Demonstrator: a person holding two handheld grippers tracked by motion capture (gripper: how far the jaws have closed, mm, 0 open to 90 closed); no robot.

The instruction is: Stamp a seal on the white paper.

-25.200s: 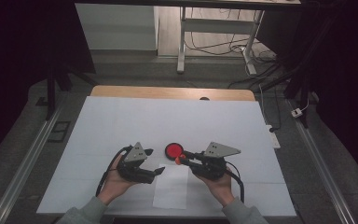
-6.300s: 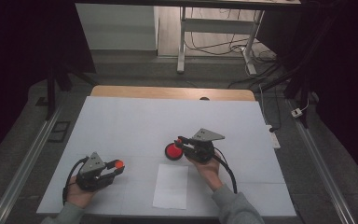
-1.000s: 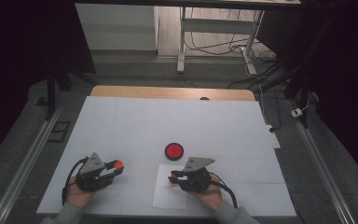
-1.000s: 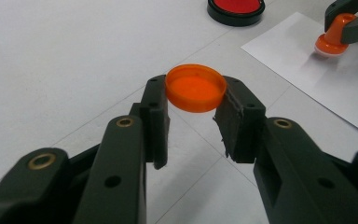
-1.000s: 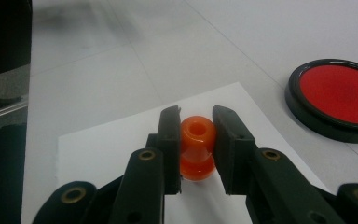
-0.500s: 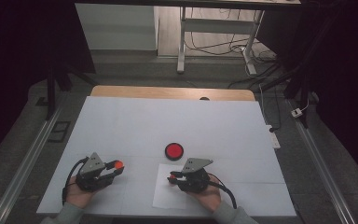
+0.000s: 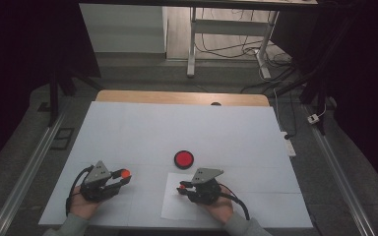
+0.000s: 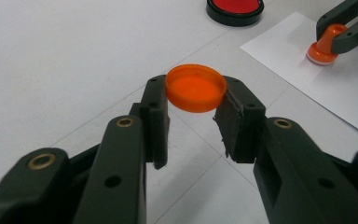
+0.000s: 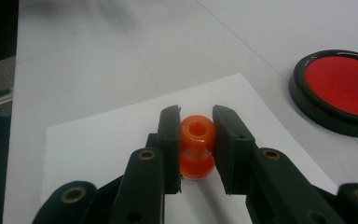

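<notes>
- Right tool (image 9: 195, 135) is clamped on the small orange plastic stamp (image 9: 196, 147), which stands upright, base down on the white paper sheet (image 7: 174, 206), so any lift from here goes straight up along its axis.
- Left tool (image 8: 196, 105) is closed on the round orange plastic cap (image 8: 196, 87), held off the white tabletop (image 7: 128, 132), well to the left of the sheet.
- Just beyond the sheet's far edge sits the round red ink pad in its black case (image 7: 183, 159). It lies ahead of the stamp, and the right hand is nearer.
</notes>
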